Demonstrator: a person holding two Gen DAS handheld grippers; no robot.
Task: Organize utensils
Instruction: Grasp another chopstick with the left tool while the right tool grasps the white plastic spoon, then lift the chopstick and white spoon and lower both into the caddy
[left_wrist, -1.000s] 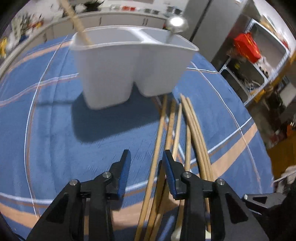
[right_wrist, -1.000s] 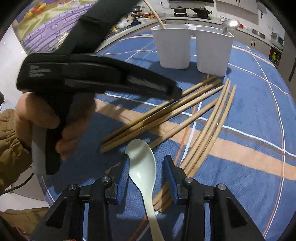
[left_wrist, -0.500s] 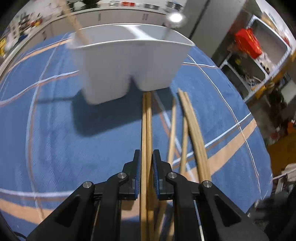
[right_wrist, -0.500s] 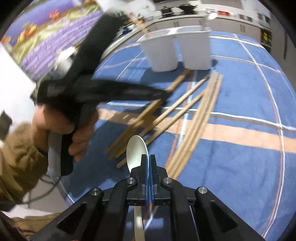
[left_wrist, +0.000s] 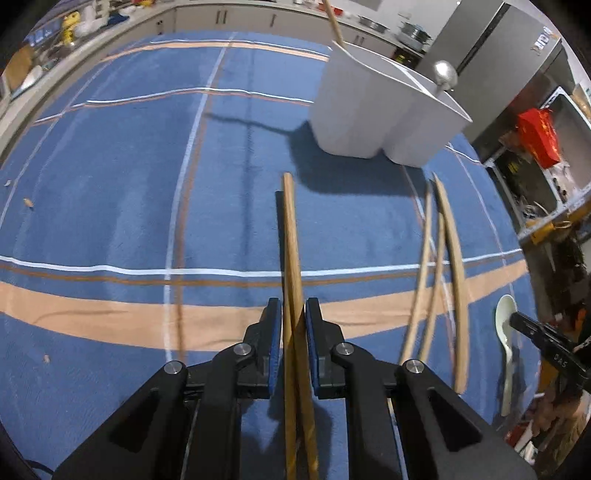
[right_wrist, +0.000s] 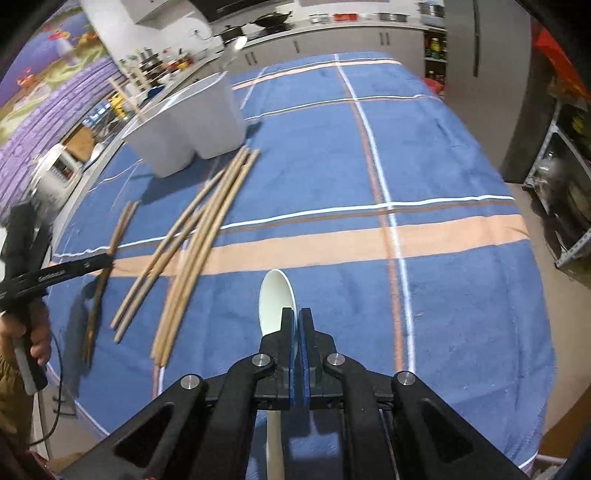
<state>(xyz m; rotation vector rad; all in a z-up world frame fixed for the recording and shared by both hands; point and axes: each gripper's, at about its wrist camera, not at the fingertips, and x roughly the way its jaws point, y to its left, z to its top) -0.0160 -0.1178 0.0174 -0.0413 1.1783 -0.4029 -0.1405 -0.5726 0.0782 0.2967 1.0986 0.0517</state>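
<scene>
- left gripper: jaws clamped on a pair of chopsticks, tips pointing toward the white holder
- right gripper: jaws clamped on the white spoon, bowl sticking out ahead of the tips
- loose chopsticks lie in a fan on the blue striped tabletop, between holder and spoon
- holder has two compartments: one chopstick upright in one, metal spoon in the other

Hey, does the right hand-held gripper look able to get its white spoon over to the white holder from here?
Probably yes: the right hand-held gripper already clamps the white spoon, and only flat chopsticks lie between it and the holder.
</scene>
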